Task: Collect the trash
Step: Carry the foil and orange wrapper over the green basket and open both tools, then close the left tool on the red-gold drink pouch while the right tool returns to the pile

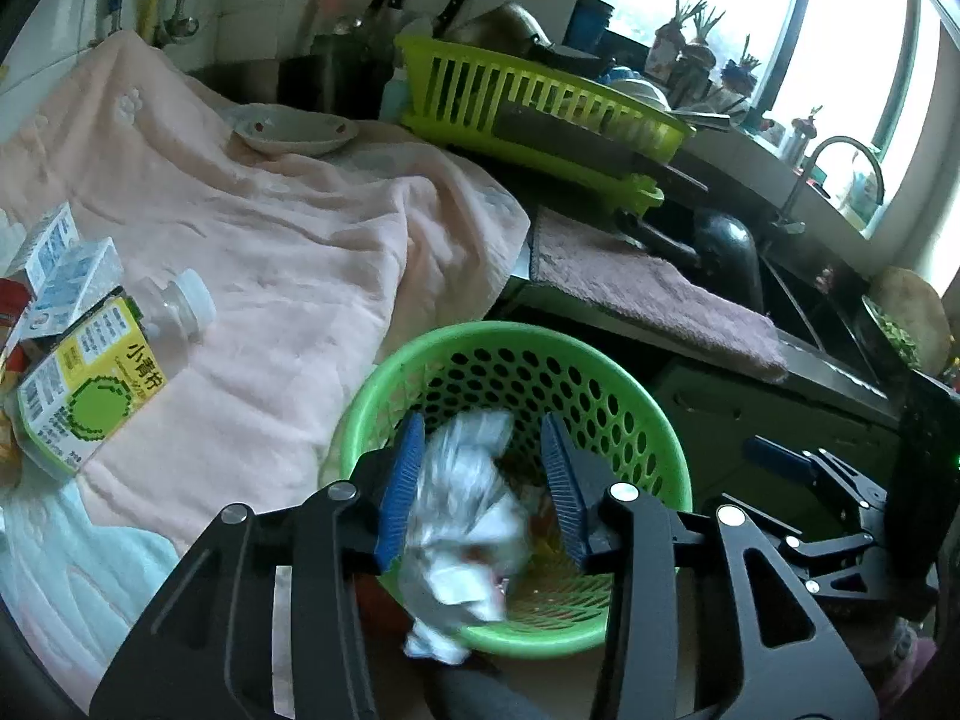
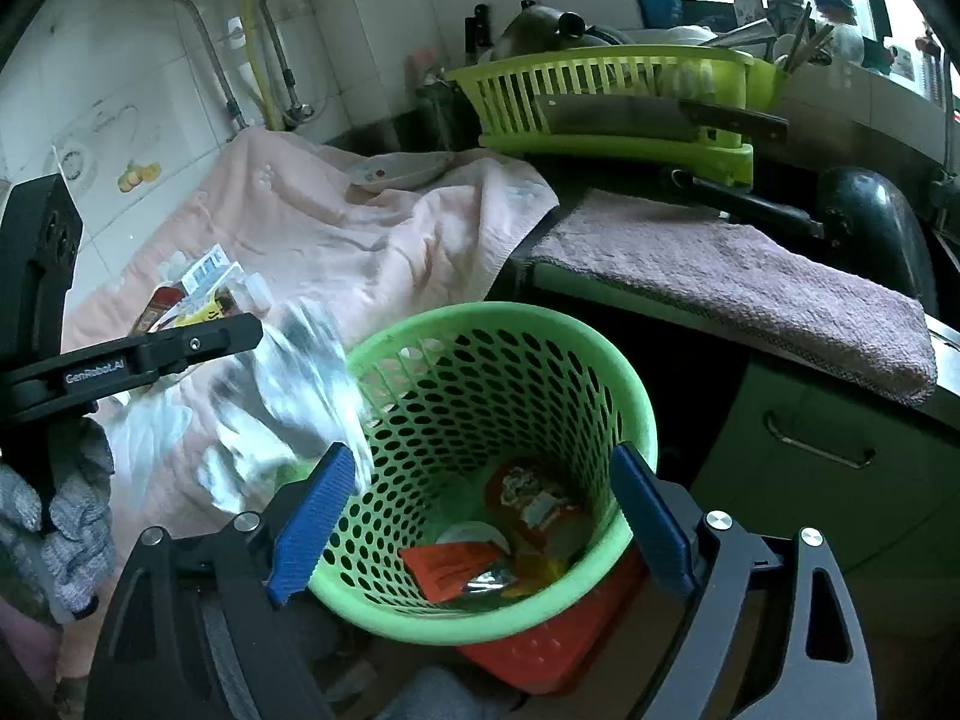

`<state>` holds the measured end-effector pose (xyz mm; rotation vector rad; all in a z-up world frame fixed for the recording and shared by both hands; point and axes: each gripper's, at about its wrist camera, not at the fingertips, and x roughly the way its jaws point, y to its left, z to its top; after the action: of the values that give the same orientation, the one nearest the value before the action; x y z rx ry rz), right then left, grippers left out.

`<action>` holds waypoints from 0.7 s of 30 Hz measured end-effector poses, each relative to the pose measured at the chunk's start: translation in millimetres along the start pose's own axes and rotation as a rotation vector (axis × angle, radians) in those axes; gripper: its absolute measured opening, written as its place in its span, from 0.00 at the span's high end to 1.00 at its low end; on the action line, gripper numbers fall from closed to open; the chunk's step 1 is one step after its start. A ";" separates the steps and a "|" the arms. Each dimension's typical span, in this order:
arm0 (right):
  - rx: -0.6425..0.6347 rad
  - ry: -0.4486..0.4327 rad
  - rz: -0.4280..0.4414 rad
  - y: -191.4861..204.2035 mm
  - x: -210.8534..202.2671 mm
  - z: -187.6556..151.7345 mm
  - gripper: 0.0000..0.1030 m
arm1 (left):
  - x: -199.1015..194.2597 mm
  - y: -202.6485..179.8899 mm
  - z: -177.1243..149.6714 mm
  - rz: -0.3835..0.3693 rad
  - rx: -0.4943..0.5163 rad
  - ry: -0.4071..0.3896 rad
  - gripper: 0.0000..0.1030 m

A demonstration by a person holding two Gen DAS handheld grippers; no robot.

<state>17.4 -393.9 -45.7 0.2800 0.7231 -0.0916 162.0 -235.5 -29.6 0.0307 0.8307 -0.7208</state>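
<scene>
Your left gripper [image 1: 480, 480] is spread: the two blue pads [image 1: 399, 480] stand apart, with a crumpled clear plastic bag [image 1: 462, 516] between them. The bag is motion-blurred. It lies close against the left-hand pad and clear of the right-hand one; whether it touches the left pad cannot be told. Its lower end hangs below the pads, over the near rim of the green perforated basket [image 1: 630, 420], which sits directly ahead of and beneath the fingers.

Your right gripper [image 2: 480, 516] is also wide apart and holds nothing. The basket [image 2: 624, 372] sits between its fingers [image 2: 312, 516], rim level with the pads. Inside, at the bottom, lie an orange-red wrapper [image 2: 450, 570] and a printed packet [image 2: 534, 498]. The blurred bag [image 2: 300, 384] shows up and left of the left-hand pad, just outside the basket rim, under the arm of your left gripper [image 2: 204, 342].

Far left of the left fingers, on the pink towel [image 1: 270, 228]: a yellow-green drink carton [image 1: 84, 384], a clear plastic bottle [image 1: 174, 312] touching it, and white-blue cartons [image 1: 66, 270] behind. Ahead and beyond the basket, a mauve towel [image 1: 654, 294] hangs over the counter edge.
</scene>
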 end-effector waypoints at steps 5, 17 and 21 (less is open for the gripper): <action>-0.008 -0.006 0.005 6.9 -1.6 0.7 0.19 | -8.1 6.7 0.8 -0.005 -0.020 -0.014 0.56; -0.031 -0.009 0.024 26.6 -0.2 8.1 0.18 | -37.0 37.1 1.1 0.072 -0.050 -0.054 0.54; -0.042 -0.004 0.039 35.6 2.8 11.2 0.18 | -51.0 59.0 2.8 0.122 -0.082 -0.072 0.54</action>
<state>33.0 -362.9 -31.8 0.2540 0.7148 -0.0395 175.8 -162.0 -7.4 -0.0183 0.7819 -0.5691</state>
